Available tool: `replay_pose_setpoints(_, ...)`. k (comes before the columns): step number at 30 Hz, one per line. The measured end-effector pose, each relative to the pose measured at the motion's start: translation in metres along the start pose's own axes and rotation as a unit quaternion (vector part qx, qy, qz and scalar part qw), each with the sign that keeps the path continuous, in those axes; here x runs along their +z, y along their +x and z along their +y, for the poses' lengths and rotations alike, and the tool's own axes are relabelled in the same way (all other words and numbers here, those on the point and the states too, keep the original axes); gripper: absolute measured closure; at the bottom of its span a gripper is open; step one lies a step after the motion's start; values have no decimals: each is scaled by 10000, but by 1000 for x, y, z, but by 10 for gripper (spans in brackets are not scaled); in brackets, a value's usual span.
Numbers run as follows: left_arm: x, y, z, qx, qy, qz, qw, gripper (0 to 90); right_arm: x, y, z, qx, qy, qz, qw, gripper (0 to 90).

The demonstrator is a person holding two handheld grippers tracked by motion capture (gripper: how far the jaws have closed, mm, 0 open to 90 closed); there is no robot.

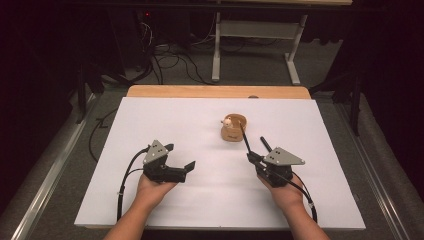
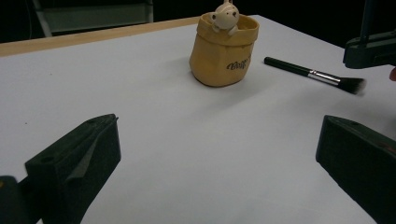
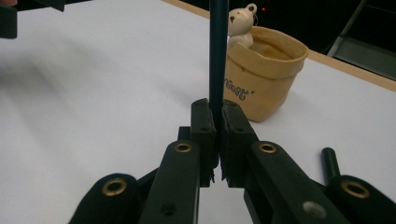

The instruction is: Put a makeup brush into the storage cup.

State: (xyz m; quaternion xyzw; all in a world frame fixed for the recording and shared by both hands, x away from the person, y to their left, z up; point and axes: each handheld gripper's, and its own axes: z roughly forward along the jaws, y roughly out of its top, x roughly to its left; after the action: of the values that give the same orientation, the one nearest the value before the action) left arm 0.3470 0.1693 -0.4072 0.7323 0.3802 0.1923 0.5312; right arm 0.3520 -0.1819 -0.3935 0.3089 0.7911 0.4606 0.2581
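High view: white tabletop [image 1: 150, 130] w/ a tan pouch-shaped holder [image 1: 233, 128] near centre-back, small bear figure [image 1: 227, 121] perched at its rim. Right tool [image 1: 251, 156] sits just in front-right of the holder, pinching a thin black brush handle [image 1: 244, 136] that slants up toward the holder's rim; can't tell if the tip touches it. A 2nd dark brush [image 1: 265, 143] lies on the tabletop just beside the right tool. Left tool [image 1: 181, 159] is well apart, front-left, jaws spread, nothing between them.

Left gripper view: own two jaws stand wide at bottom corners, bare tabletop [image 2: 140, 93] between. Holder [image 2: 224, 49] upright ahead, bear [image 2: 225, 16] at its top edge. To its right lies a brush [image 2: 313, 74], black handle, silver ferrule, dark bristles, flat on the tabletop, near the holder but not touching. Part of the right tool's body at the far right edge.

Right gripper view: jaws pressed together on the black handle [image 3: 217, 51], which rises straight up from the pads. Holder [image 3: 264, 79] just behind, bear [image 3: 241, 25] at its rim. Rounded end of the other brush [image 3: 330, 161] lies at lower right.
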Motion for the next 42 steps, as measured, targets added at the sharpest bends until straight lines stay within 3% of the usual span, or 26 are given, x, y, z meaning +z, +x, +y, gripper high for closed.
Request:
replay_pose_setpoints(12, 0, -1, -1, -18, -23, -115, 9999, 7, 15, 7, 20, -63, -204, 119, 9997, 875)
replay_pose_setpoints(15, -1, -3, -1, -6, -47, -148, 9999, 10, 16, 13, 17, -167, -198, 147, 9996, 875)
replay_pose_setpoints(17, -2, -4, -1, -2, -64, -155, 9999, 13, 19, 19, 7, -105, -157, 213, 9996, 875)
replay_pose_setpoints(21, -3, -6, 0, -5, -151, -218, 9996, 35, 18, 18, 6, -93, -114, 193, 9997, 875)
replay_pose_setpoints(29, 15, -13, 18, 144, -45, -411, 9990, 27, 17, 15, 3, -82, -162, 167, 9997, 874)
replay_pose_setpoints(37, 41, -23, 32, -22, -283, -696, 9972, 0, 17, 14, 1, -152, -151, 142, 9997, 874)
replay_pose_setpoints(42, 38, -34, 33, -65, -471, -778, 9958, 0, 19, 18, -1, -145, -140, 235, 9995, 874)
